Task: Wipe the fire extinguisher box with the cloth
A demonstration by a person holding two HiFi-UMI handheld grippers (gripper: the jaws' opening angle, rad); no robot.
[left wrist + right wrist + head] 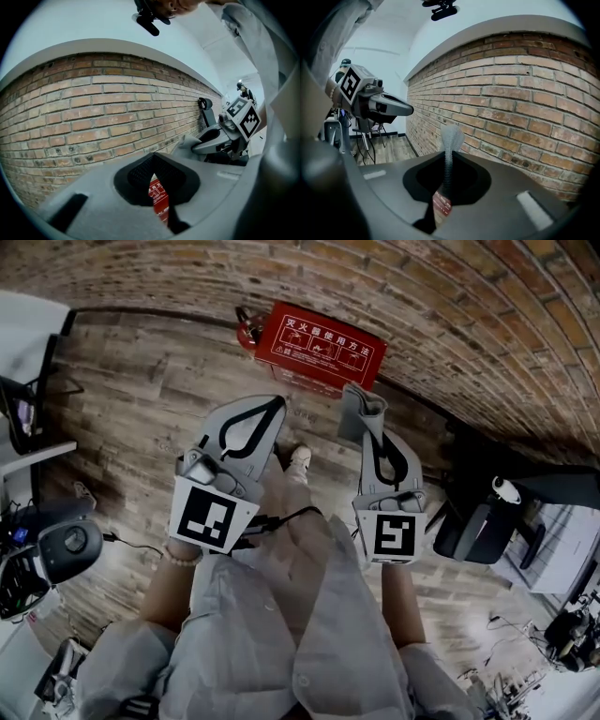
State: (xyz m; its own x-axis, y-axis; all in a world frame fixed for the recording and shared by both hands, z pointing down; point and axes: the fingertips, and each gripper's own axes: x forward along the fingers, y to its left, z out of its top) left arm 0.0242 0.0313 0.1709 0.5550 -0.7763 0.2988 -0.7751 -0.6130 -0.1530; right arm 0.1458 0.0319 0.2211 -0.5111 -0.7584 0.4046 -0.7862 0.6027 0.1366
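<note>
The red fire extinguisher box (319, 348) stands on the wooden floor against the brick wall, ahead of both grippers. My right gripper (364, 420) is shut on a grey cloth (360, 407), which sticks up past the jaw tips; the cloth (451, 138) shows as a narrow upright strip in the right gripper view. My left gripper (277, 405) is shut with nothing in it. Both hang above the floor, short of the box. Slivers of the red box (159, 200) (440, 208) show through each gripper's jaw gap. The right gripper (220, 136) is also seen from the left one.
A red extinguisher (248, 329) stands at the box's left end. The brick wall (450, 324) runs behind it. A black office chair (478, 521) is at the right, a dark round device (67, 549) at the left. The person's shoe (300, 457) is between the grippers.
</note>
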